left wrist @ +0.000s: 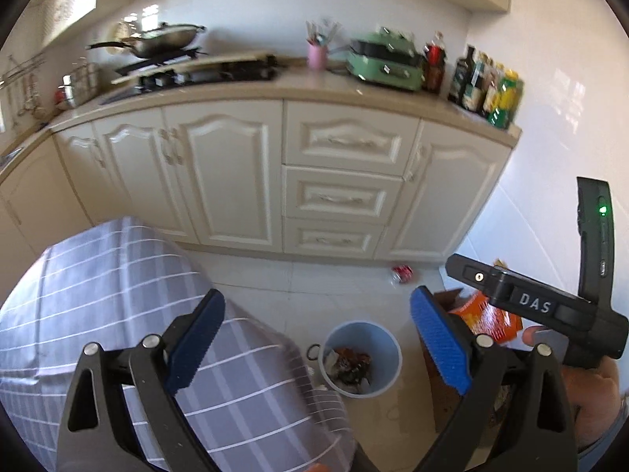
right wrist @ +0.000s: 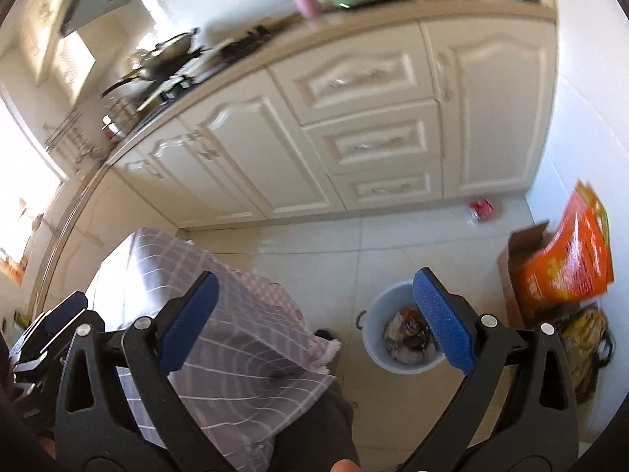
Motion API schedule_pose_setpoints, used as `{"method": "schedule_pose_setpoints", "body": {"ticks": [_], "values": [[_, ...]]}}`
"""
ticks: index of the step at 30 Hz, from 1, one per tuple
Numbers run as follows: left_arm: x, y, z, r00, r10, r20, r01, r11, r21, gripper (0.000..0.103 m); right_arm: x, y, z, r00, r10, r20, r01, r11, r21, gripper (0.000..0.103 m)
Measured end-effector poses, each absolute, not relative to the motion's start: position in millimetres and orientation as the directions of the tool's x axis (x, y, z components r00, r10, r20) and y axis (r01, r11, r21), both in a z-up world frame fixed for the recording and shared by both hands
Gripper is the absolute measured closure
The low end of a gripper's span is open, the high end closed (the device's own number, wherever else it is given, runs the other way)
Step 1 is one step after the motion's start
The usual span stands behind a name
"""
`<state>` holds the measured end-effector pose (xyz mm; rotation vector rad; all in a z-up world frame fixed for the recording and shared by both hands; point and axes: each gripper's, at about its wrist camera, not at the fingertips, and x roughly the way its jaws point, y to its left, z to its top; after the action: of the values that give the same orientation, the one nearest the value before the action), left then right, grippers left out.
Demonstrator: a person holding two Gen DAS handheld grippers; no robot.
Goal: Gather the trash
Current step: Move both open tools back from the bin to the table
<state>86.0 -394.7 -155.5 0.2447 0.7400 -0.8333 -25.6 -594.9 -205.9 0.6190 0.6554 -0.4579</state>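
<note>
The red can (left wrist: 401,273) lies on the floor by the cupboards — both grippers gape empty, so reach low and pinch its middle.

- Cream cabinets (left wrist: 236,173) with a drawer stack (left wrist: 342,192) run under a beige countertop (left wrist: 275,86).
- Pale tiled floor (left wrist: 326,287); white tiled walls (left wrist: 251,4).
- A striped grey tablecloth (left wrist: 118,299) covers a table.
- Bright window (right wrist: 23,181) at the counter's left end.
</note>
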Motion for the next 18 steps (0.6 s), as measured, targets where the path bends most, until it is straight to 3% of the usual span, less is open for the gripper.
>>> {"method": "schedule_pose_setpoints", "body": {"ticks": [18], "values": [[106.0,-224.7,-83.3,0.702,-0.45,-0.552,0.525,0.851,-0.026,0.006,31.8,-437.3,-91.6,0.84,-0.081,-0.537,0.268,0.922,0.28,0.006]]}}
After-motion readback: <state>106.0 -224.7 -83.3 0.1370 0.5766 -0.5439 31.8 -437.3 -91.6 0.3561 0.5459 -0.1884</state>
